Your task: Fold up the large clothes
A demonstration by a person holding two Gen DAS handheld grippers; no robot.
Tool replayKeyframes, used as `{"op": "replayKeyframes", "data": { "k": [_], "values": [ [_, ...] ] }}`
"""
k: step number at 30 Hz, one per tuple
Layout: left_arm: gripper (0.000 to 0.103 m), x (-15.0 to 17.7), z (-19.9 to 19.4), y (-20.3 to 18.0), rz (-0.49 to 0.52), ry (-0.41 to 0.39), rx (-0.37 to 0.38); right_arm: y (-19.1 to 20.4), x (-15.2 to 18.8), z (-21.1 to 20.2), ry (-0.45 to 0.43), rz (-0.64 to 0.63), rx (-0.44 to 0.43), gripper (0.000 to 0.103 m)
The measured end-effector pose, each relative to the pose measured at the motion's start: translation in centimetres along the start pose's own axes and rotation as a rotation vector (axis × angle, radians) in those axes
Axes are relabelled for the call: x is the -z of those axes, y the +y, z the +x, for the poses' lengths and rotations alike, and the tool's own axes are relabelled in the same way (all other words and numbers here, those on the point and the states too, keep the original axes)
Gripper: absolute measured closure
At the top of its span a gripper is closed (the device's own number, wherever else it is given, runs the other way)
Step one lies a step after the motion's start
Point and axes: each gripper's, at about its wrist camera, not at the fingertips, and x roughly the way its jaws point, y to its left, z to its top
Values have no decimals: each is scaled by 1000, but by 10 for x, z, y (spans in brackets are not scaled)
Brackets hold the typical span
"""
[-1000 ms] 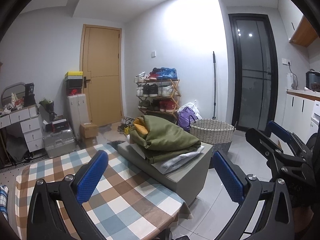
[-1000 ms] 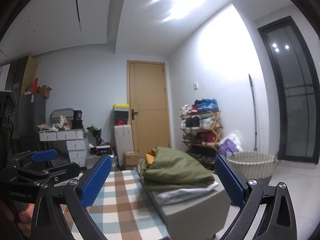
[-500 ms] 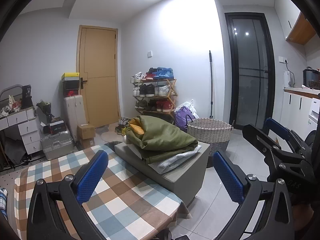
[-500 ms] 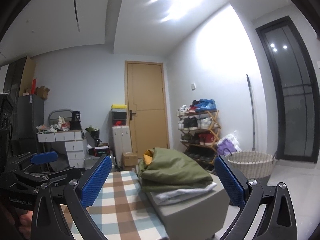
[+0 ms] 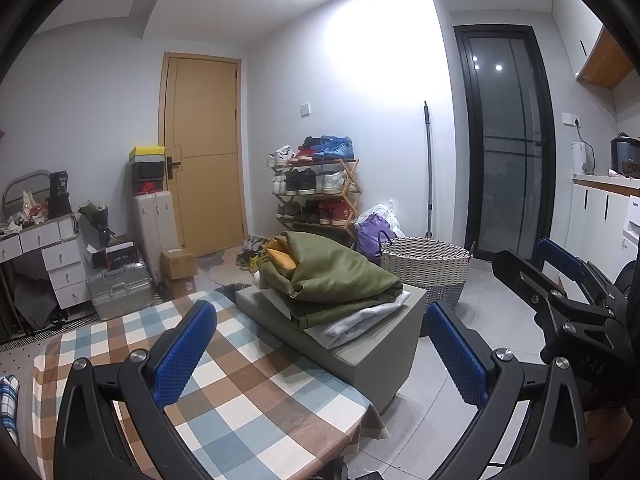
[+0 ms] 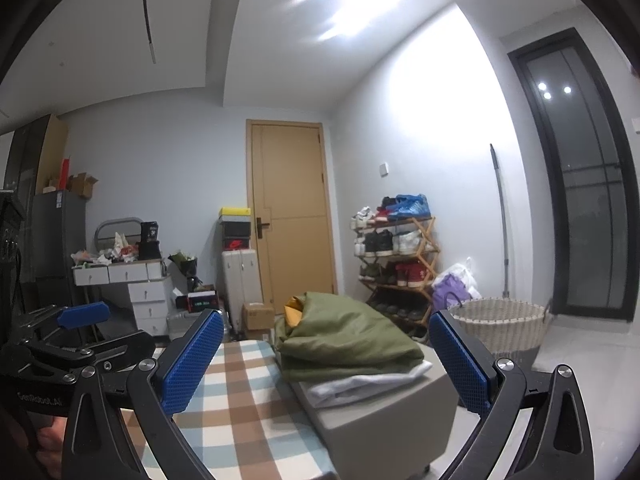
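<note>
Green garment (image 5: 332,276) seen folded atop white cloth (image 5: 360,318) on grey box (image 5: 372,352), at 12 o'clock from both grippers. Checked table (image 5: 240,392) adjoined at 7. Left gripper (image 5: 320,352) held apart, empty. Right gripper (image 6: 324,364) likewise.

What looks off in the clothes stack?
Mostly tidy. The olive garment sits bunched rather than flat on the white one atop the grey box, with yellow fabric poking out at its far end. Both grippers are open and empty.
</note>
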Motion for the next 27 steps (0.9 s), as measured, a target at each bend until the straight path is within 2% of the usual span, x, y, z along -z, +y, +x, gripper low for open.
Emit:
{"op": "replayKeyframes", "data": {
  "k": [27],
  "values": [
    [1, 1, 3, -4, 2, 0, -2, 5, 2, -3, -12, -24, -6, 0]
  ]
}}
